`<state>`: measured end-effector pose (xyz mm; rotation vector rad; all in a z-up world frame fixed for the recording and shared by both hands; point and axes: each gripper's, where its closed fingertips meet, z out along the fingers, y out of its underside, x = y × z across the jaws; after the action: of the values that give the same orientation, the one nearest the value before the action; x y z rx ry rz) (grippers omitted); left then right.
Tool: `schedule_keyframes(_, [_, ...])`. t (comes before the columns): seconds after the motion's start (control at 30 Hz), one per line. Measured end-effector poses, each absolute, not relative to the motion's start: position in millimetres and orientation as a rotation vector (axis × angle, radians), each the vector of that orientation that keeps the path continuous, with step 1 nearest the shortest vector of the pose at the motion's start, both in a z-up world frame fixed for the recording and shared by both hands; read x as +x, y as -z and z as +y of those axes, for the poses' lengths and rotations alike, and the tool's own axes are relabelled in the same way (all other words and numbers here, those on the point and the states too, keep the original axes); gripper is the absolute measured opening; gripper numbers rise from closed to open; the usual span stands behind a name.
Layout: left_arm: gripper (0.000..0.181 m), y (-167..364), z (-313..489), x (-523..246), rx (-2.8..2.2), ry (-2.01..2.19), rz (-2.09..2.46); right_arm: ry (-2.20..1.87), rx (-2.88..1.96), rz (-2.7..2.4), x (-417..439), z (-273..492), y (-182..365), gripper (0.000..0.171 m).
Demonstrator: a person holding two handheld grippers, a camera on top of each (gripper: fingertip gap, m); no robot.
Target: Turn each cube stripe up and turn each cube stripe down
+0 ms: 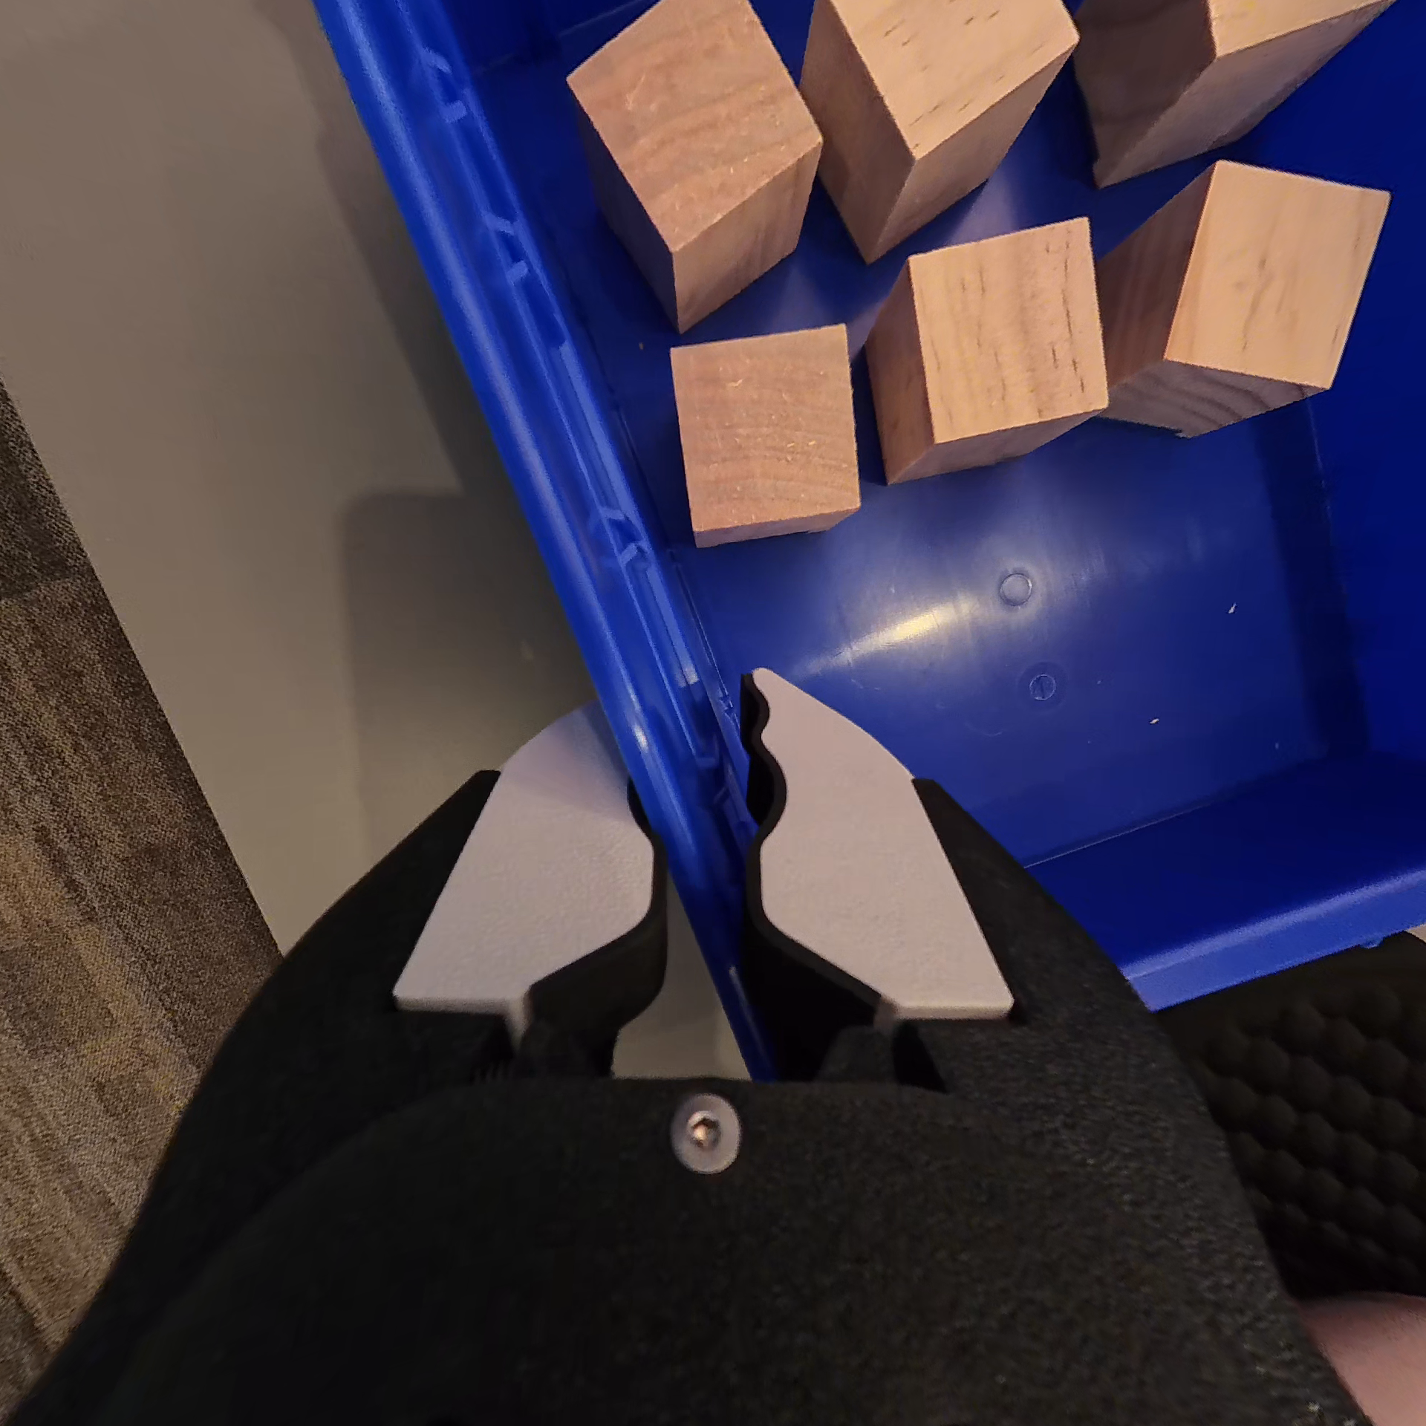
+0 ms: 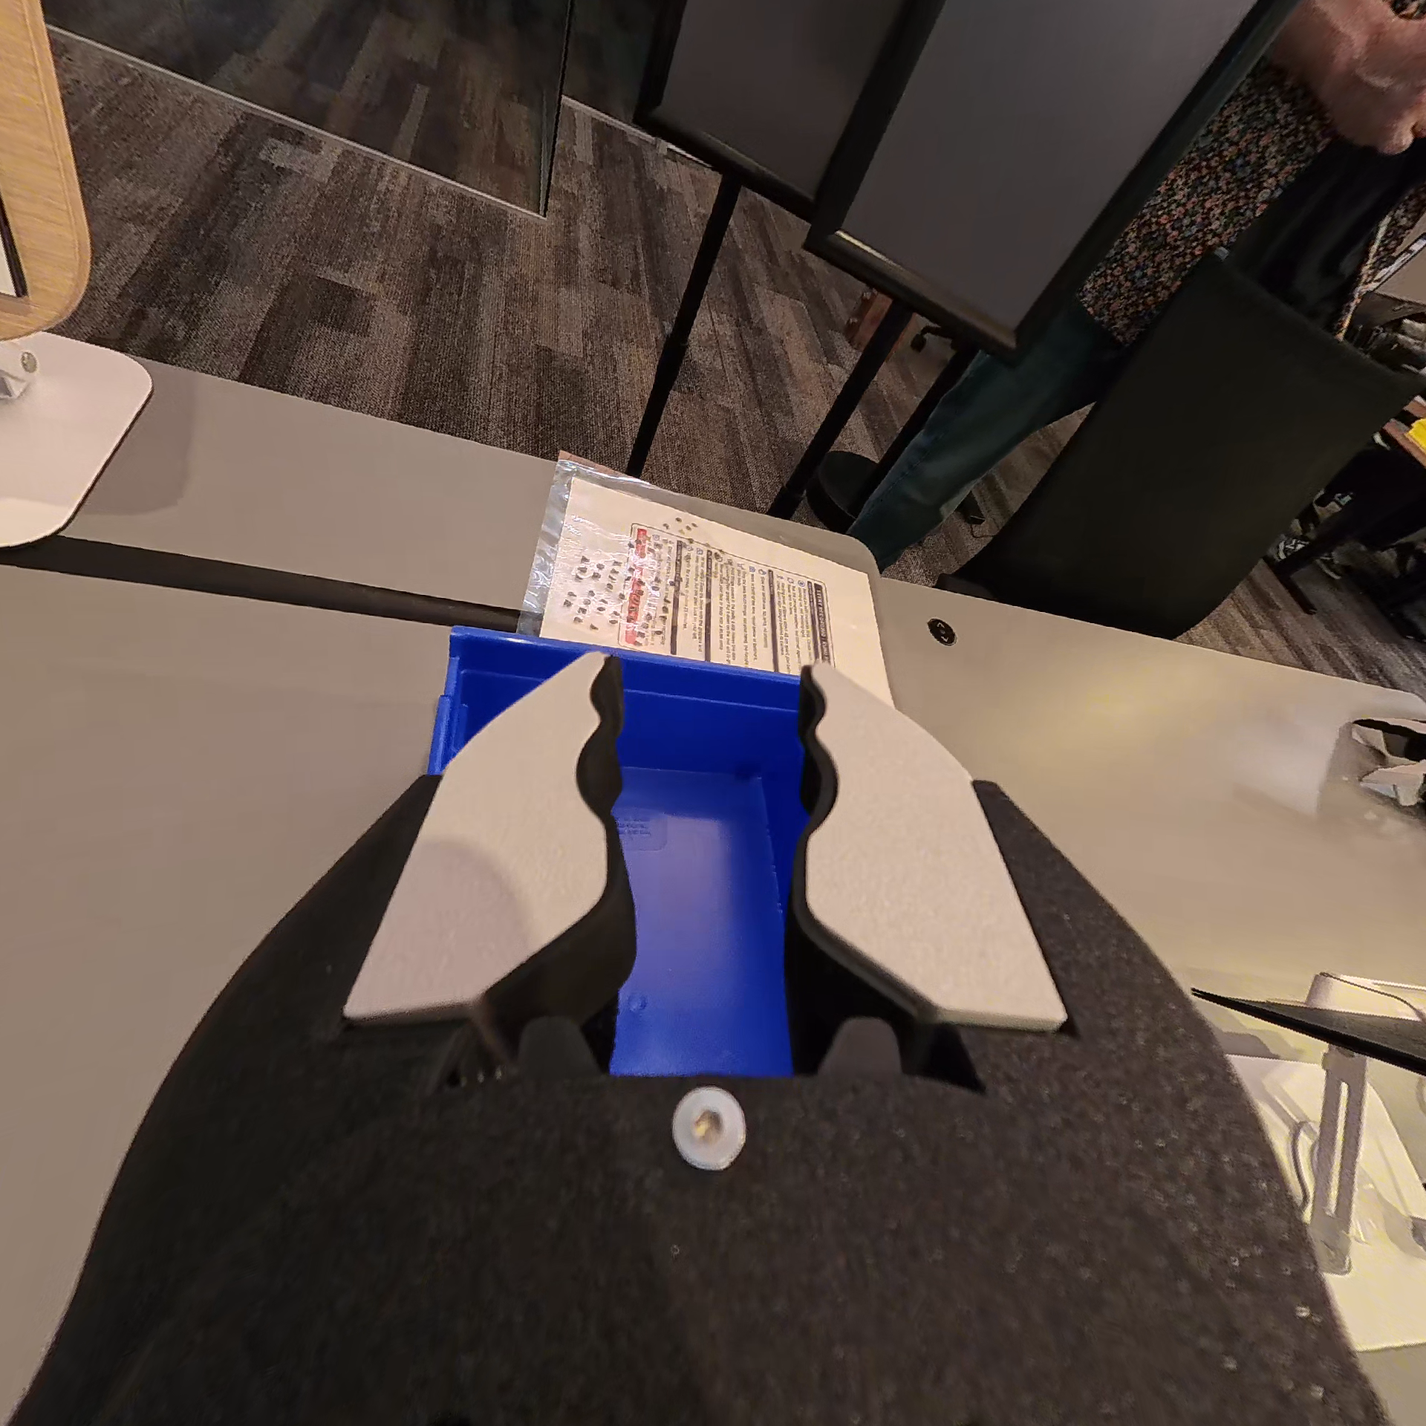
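Observation:
Several plain wooden cubes (image 1: 768, 436) lie loose in the far part of a blue plastic bin (image 1: 1042, 656); no stripe shows on any visible face. My left gripper (image 1: 679, 694) straddles the bin's left wall (image 1: 540, 309), one finger outside and one inside, shut on that wall. In the right wrist view, my right gripper (image 2: 710, 667) is open and empty, held above the blue bin (image 2: 694, 887), whose visible floor is bare. No cubes show in that view.
The bin stands on a grey table (image 1: 270, 386) near its edge, with carpet (image 1: 77, 772) below. Beyond the bin lies a plastic bag with a printed sheet (image 2: 694, 571). A white stand base (image 2: 54, 440) is far left. A person (image 2: 1235, 193) and a black chair (image 2: 1196, 463) are behind.

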<state>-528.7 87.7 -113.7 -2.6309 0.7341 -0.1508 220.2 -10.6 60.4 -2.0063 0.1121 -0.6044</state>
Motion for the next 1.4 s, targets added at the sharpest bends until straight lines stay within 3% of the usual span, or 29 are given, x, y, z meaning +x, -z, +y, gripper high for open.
schedule_keyframes(0.5, [0.014, 113, 90, -531, -2.59, 0.179, 0.736, 0.573, -2.069, 0.079, 222, -9, -50, 0.044])
schedule_keyframes(0.73, [0.025, 113, 79, -535, -2.64, 0.244, 0.684, 0.575, -2.089, 0.066, 222, -8, -46, 0.044])
schedule_keyframes(0.87, [0.011, 113, 75, -537, -2.647, 0.179, 0.749, 0.57, -2.101, 0.05, 220, -7, -44, 0.045])
schedule_keyframes(1.07, [0.012, 110, 71, -538, -2.645, 0.233, 0.703, 0.56, -2.116, 0.034, 219, -8, -42, 0.045])
schedule_keyframes(1.4, [0.038, -13, 80, -530, -2.126, 0.197, 0.592, 0.585, -2.117, -0.049, 203, 0, -39, 0.045])
